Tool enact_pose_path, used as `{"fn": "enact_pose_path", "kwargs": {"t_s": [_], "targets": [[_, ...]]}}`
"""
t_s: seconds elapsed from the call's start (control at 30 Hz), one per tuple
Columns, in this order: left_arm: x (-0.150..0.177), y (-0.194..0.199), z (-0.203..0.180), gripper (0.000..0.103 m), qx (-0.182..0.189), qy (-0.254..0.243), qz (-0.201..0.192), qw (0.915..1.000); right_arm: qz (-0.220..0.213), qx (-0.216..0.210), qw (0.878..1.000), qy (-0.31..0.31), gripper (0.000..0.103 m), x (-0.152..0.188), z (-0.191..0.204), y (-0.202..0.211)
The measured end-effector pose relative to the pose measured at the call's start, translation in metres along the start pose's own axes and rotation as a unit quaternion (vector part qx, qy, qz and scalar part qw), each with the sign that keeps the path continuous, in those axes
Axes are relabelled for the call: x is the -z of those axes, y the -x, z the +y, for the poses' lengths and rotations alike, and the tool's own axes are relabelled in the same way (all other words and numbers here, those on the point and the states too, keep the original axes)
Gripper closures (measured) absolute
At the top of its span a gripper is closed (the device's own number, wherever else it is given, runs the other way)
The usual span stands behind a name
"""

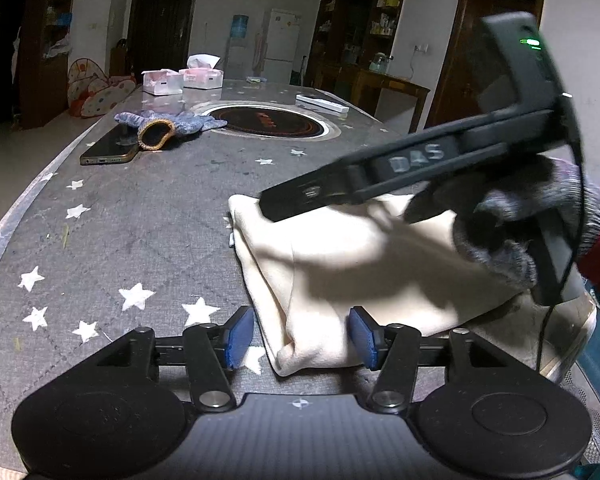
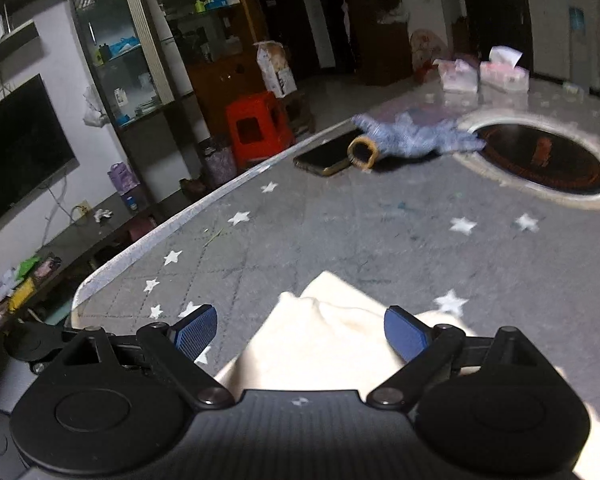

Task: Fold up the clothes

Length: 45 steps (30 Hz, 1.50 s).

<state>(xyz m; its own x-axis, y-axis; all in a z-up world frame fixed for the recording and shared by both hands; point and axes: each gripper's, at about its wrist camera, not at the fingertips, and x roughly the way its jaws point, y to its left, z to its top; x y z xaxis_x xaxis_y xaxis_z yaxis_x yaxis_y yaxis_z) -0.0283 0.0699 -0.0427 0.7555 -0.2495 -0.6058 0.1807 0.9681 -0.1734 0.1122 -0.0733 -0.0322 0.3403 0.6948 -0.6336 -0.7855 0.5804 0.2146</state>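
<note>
Cream folded garment (image 1: 340, 272) lying on grey star-patterned tabletop (image 1: 140, 220), near corner between released pads of left gripper (image 1: 302, 334), blue pads clear of cloth on both sides; right gripper (image 2: 300, 330) likewise spread wide above same garment (image 2: 320, 344), gripping nothing; gloved hand (image 1: 512, 220) holding right gripper's handle over cloth; farther back, knitted glove (image 1: 172, 124) beside smartphone (image 1: 108, 148), round inset cooktop (image 1: 268, 120), tissue boxes (image 1: 182, 80)

A grey quilted worktop (image 1: 148, 216) with white stars carries a folded cream cloth (image 1: 340, 264), a dark phone (image 1: 108, 148), a blue-grey knitted glove (image 1: 172, 122), two pink-and-white tissue boxes (image 1: 162, 82) and a round black inset hob (image 1: 268, 120).
</note>
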Motion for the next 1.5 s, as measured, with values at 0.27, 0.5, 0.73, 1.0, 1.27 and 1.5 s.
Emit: {"fn": "enact_pose_path", "kwargs": {"t_s": [0.27,0.5,0.73,1.0,1.27,1.5], "targets": [[-0.001,0.007,0.005,0.044,-0.010,0.015,-0.003,0.9998,-0.008,0.042,0.998,0.037,0.009,0.017,0.002,0.041],[-0.001,0.011,0.008,0.044,-0.018,0.022,-0.008,0.9996,-0.006,0.060,0.996,0.067,0.008,0.036,0.014,0.064],[-0.002,0.020,0.009,0.044,-0.027,0.019,-0.027,0.9991,-0.006,0.074,0.993,0.096,0.009,0.048,0.028,0.076],[0.003,0.014,0.017,0.046,-0.032,0.034,-0.012,0.9988,0.008,0.078,0.986,0.146,0.026,0.063,0.051,0.076],[-0.016,0.029,0.030,0.046,-0.022,0.068,-0.031,0.9970,0.022,0.039,0.971,0.233,0.045,0.067,0.090,0.059],[-0.024,0.028,0.045,0.043,0.007,0.122,-0.023,0.9922,0.042,0.039,0.948,0.313,0.062,0.076,0.122,0.031]]}}
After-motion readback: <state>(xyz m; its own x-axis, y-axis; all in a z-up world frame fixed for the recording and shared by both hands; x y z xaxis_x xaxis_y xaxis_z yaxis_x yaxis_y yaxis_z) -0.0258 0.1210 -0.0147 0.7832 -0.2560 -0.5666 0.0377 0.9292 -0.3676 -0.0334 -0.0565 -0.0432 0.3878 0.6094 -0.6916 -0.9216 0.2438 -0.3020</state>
